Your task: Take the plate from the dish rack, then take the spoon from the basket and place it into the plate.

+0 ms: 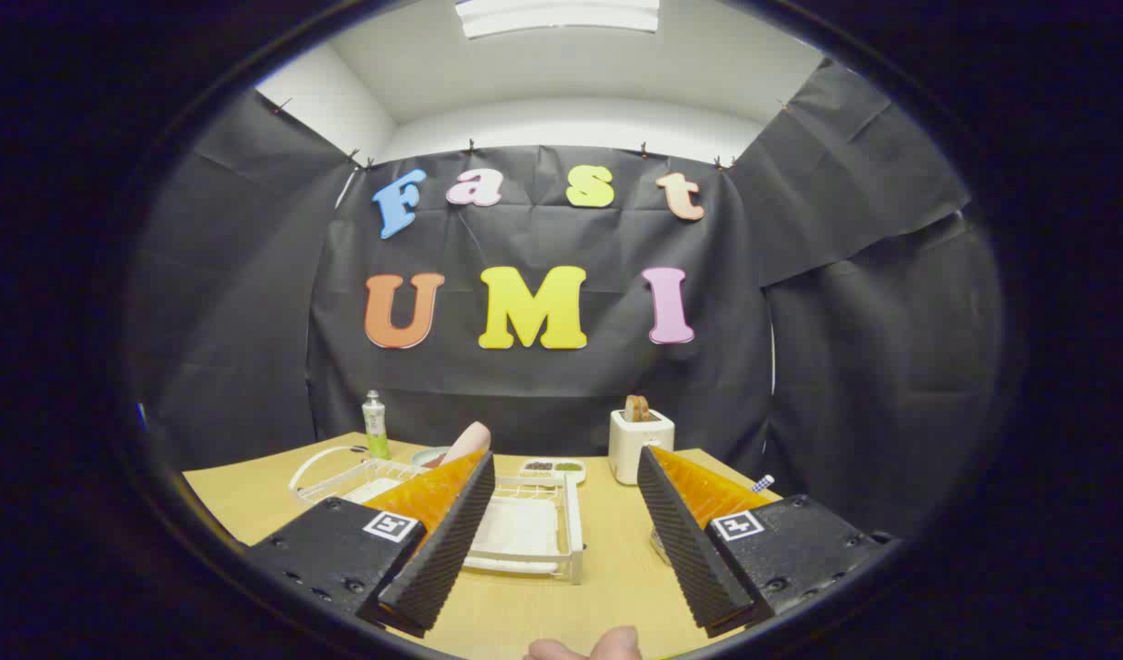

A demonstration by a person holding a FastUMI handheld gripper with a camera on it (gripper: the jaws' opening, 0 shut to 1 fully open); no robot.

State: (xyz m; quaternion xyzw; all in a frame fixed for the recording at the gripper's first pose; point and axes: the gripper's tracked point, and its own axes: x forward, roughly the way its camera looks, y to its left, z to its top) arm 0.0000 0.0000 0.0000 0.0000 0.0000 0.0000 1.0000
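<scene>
So the wooden table point(616, 587) is taking up the whole lower scene, and the gripper point(566, 541) is hovering above its near side with the fingers spread wide and nothing between them but bare tabletop. The white dish rack point(538, 536) is sitting just ahead of the fingers, a bit toward the left one, and something flat and white is lying in it, which I'm guessing is the plate point(515, 530). The wire basket point(341, 472) is sitting further left, partly hidden by the left finger; I can't make out a spoon in it. My worry: the rack's raised rails are crowding the plate, so a finger coming in low is probably going to catch a rail and drag the whole rack. The toaster point(638, 443) and small bottle point(375, 423) are standing well back, so there's open table to the right for landing the plate.
</scene>
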